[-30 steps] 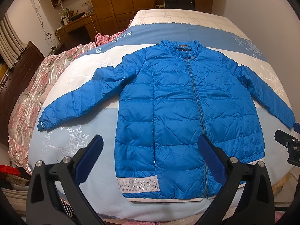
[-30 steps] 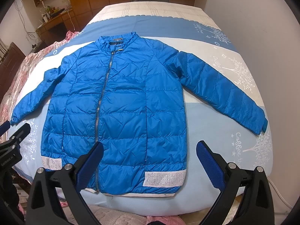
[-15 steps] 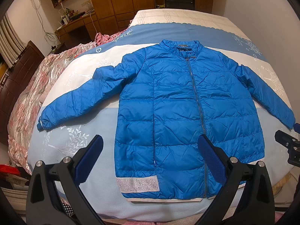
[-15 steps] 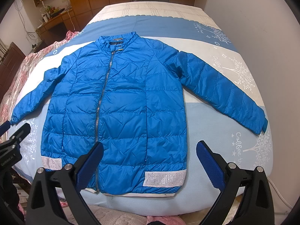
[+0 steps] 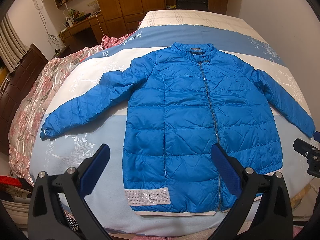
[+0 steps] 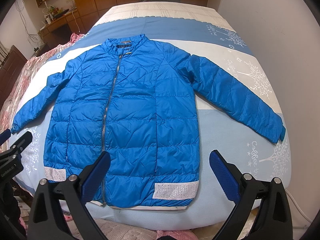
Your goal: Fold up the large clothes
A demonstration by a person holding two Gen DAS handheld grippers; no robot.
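Observation:
A blue quilted puffer jacket (image 5: 192,124) lies flat and zipped on the bed, front up, collar away from me, both sleeves spread out to the sides. It also shows in the right wrist view (image 6: 124,120). My left gripper (image 5: 160,162) is open and empty, hovering above the jacket's lower hem on its left half. My right gripper (image 6: 160,165) is open and empty above the hem on its right half. Each gripper shows at the edge of the other's view.
The bed (image 5: 84,150) has a blue and white sheet with a leaf print. A pink floral quilt (image 5: 30,104) lies bunched along its left side. A wall (image 6: 280,20) runs close along the right. Wooden cabinets and a desk (image 5: 84,26) stand behind.

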